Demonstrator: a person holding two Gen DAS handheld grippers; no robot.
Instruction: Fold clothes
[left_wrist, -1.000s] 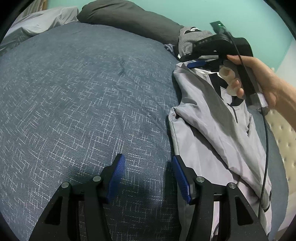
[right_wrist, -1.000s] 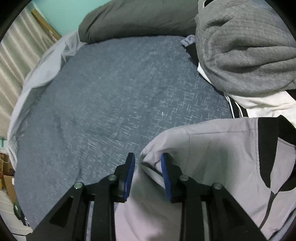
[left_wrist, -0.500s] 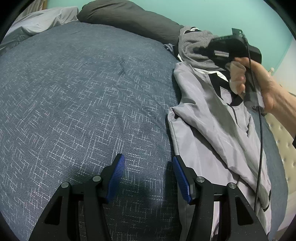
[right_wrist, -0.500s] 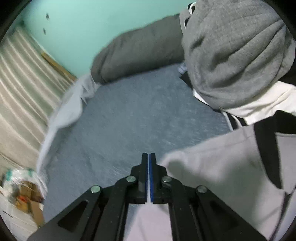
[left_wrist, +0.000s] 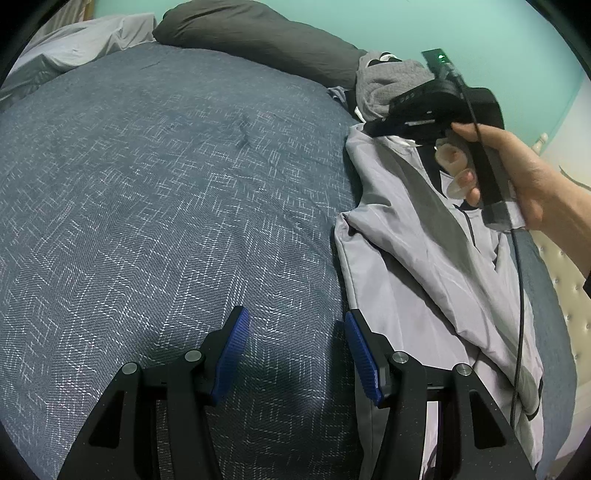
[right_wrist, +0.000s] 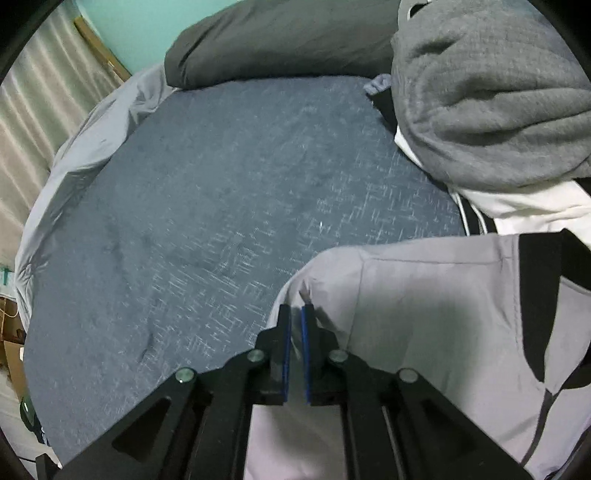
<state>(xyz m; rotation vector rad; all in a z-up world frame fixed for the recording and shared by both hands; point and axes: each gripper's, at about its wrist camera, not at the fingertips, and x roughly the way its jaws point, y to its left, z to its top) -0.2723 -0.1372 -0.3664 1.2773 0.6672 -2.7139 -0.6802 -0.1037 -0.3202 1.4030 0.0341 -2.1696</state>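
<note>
A light grey jacket (left_wrist: 417, 258) lies on the right side of a blue-grey bedspread (left_wrist: 166, 206). The right claw (right_wrist: 295, 314) has its blue pads pinched on the jacket's corner fold. The left claw (left_wrist: 295, 328) hovers spread wide at the jacket's near edge, holding nothing.

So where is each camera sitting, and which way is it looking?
Left wrist: sits on the left gripper, looking forward over its open jaws across the blue bedspread toward the dark pillow; the person's right hand shows, holding the right gripper by the light grey jacket.
Right wrist: sits on the right gripper, looking over its nearly closed jaws, pinching the jacket's edge, toward the pillow; no hand shows.
Both share: bedspread, pillow, jacket, grey fleece pile.
</note>
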